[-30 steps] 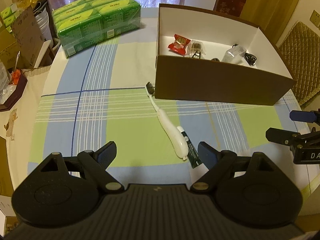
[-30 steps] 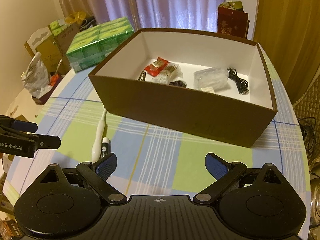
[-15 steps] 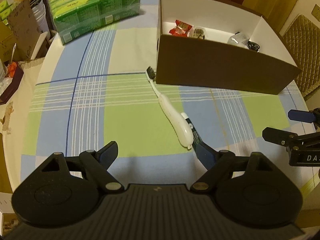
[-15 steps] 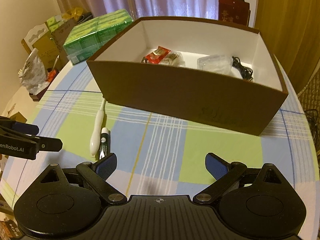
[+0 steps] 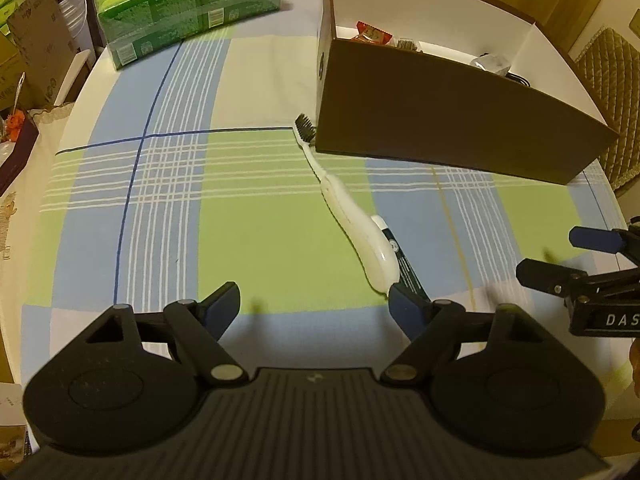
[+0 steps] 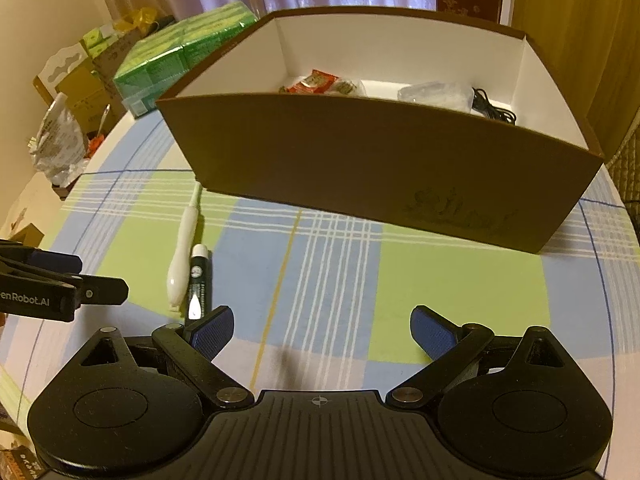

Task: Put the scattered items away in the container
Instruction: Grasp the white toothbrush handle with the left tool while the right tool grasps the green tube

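Left wrist view gives you the left gripper low over the plaid tablecloth, its jaws spread wide and holding nothing. Ahead of its right finger lies the white toothbrush, bristles up against the near corner of the brown box, handle running back toward you. A dark tube lies just beside the handle, and its near end is hidden behind that right finger, so you cannot tell from here whether they touch. This view also shows you the right gripper off to the side, fingers apart.

Right wrist view shows what the other one cuts off: the whole length of the toothbrush and the tube side by side, white cap pointing toward the box. You also see deeper into the box here: a red snack packet, a clear plastic case and a black cable on its white floor. The right gripper is released and empty, over the cloth, well short of the box. A green wrapped multipack sits behind the box on the left.
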A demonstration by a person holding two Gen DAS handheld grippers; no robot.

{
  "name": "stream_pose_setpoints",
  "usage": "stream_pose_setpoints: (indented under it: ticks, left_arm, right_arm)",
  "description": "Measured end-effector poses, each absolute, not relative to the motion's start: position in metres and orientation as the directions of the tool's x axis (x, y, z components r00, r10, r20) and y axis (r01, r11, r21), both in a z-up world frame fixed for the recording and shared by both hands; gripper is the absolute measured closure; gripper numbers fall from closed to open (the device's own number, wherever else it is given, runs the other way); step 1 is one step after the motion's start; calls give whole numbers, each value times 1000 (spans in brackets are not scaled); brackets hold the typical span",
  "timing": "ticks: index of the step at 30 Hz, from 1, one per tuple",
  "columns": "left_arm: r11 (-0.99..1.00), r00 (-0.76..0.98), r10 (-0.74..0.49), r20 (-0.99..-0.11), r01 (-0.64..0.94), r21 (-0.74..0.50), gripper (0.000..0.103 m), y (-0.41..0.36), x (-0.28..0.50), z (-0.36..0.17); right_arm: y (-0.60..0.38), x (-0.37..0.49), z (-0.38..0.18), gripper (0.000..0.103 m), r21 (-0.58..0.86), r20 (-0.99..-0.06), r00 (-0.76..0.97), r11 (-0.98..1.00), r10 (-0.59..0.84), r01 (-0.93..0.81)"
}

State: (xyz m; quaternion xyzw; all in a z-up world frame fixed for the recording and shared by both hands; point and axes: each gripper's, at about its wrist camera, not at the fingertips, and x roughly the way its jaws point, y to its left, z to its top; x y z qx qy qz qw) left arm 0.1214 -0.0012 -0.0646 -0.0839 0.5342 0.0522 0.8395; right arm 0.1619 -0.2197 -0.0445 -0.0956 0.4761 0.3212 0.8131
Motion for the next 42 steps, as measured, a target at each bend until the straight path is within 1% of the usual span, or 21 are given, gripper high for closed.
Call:
stream_pose_setpoints:
  ticks: [10, 12, 16, 19, 21, 22, 23, 25, 26, 27, 28, 32, 42]
  left_arm:
    - [974, 430, -27, -902, -190, -120, 33, 5, 148, -79]
    - [973, 431, -33, -902, -193, -128, 37, 7, 155, -82]
    - [965, 433, -57, -900, -207, -161, 39, 12, 171, -87]
    - [963, 436, -68, -897, -207, -174, 45, 12, 184, -91]
    - [959, 429, -81, -900, -212, -187, 55, 13, 193, -96]
    - [958, 427, -84, -900, -215, -192, 57, 14, 197, -99]
    - [957, 425, -85, -901, -218, -193, 63, 14, 200, -102]
    - [957, 420, -81, -904, -219, -188, 69, 15, 203, -107]
    - [959, 424, -80, -902, -214, -186, 73, 16, 204, -107]
    - [961, 425, -77, -902, -210, -180, 83, 16, 203, -108]
    - [962, 425, -72, -903, -211, -176, 85, 17, 202, -108]
    - [958, 426, -57, -903, -232, -170, 87, 28, 189, -108]
    - [944, 389, 1, -921, -306, -128, 87, 45, 144, -105]
  right_arm:
    - [-216, 186, -60, 3, 152, -845, 335, 788, 417, -596]
    - [-215, 192, -63, 3, 154, -846, 336, 792, 415, -590]
    - [-212, 203, -67, 3, 161, -847, 335, 799, 413, -579]
    - [-209, 208, -70, 3, 162, -847, 335, 801, 412, -577]
    - [-208, 211, -71, 3, 163, -847, 335, 802, 412, -575]
    - [-207, 212, -71, 3, 164, -847, 335, 802, 413, -574]
    - [-207, 212, -71, 3, 164, -846, 336, 802, 414, -574]
    - [-205, 213, -71, 3, 166, -845, 335, 800, 416, -576]
    - [-205, 213, -71, 3, 167, -844, 335, 799, 418, -578]
    - [-204, 214, -71, 3, 167, -843, 334, 797, 421, -581]
    - [-203, 214, -71, 3, 169, -842, 332, 794, 424, -584]
    - [-196, 210, -72, 3, 178, -841, 313, 772, 442, -610]
    - [-177, 197, -71, 3, 177, -837, 279, 716, 470, -675]
